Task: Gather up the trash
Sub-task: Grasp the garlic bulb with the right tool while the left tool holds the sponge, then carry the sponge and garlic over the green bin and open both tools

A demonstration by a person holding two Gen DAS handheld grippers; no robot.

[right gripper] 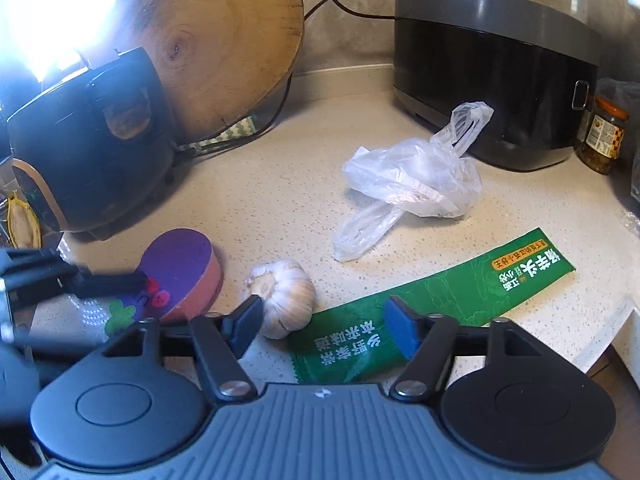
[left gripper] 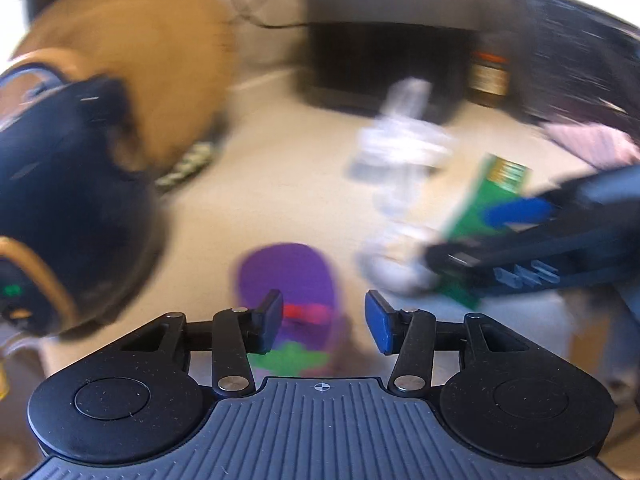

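Observation:
A long green snack wrapper (right gripper: 432, 304) lies flat on the speckled counter, its near end between my right gripper's (right gripper: 324, 326) open fingers. A crumpled clear plastic bag (right gripper: 412, 180) lies behind it. A garlic bulb (right gripper: 284, 292) sits by the right gripper's left finger. A purple round lid-like object (right gripper: 176, 272) lies at the left. My left gripper (left gripper: 324, 322) is open above the purple object (left gripper: 288, 284). The left wrist view is blurred; it shows the bag (left gripper: 400, 160), the wrapper (left gripper: 484, 208) and the right gripper (left gripper: 520, 248) over the wrapper.
A black rice cooker (right gripper: 92, 152) stands at the left with a round wooden board (right gripper: 208, 40) leaning behind it. A larger dark appliance (right gripper: 492, 72) sits at the back right, a jar (right gripper: 604, 136) beside it. The counter edge (right gripper: 616, 328) drops off at the right.

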